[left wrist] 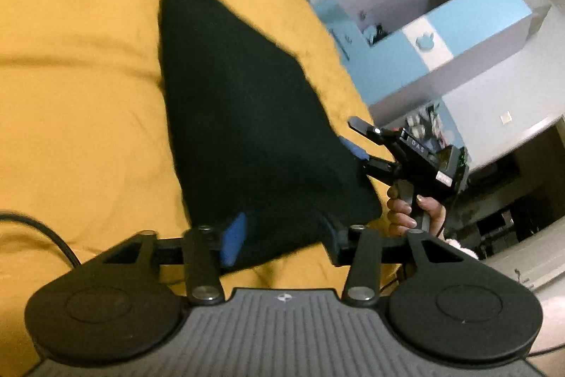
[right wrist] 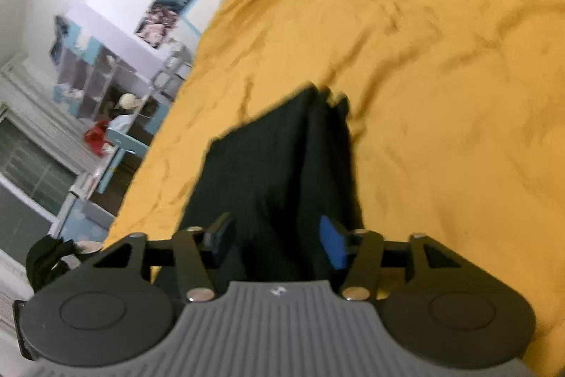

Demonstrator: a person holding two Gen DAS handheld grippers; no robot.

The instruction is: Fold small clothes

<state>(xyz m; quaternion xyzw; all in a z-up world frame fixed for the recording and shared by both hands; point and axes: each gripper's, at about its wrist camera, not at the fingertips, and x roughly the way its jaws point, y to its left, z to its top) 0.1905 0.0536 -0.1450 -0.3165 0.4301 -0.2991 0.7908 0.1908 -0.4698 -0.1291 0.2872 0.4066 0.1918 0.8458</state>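
Left wrist: black garment point(left wrist: 243, 115) on mustard bedspread point(left wrist: 77, 77); blue-white shelving point(left wrist: 459, 24) behind; both hand-held grippers spread.

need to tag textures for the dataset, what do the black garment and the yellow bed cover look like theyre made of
Black garment: soft matte knit or jersey, probably; it drapes in limp folds with no sheen, though blur hides the weave.
Yellow bed cover: looks like a plush or brushed fabric, judging by its mottled, dimpled, wrinkled surface.

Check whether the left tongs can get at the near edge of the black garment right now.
Probably yes: the black garment already lies between the open left tongs on the yellow bedspread, nothing covering it. The right tongs sit off to one side.
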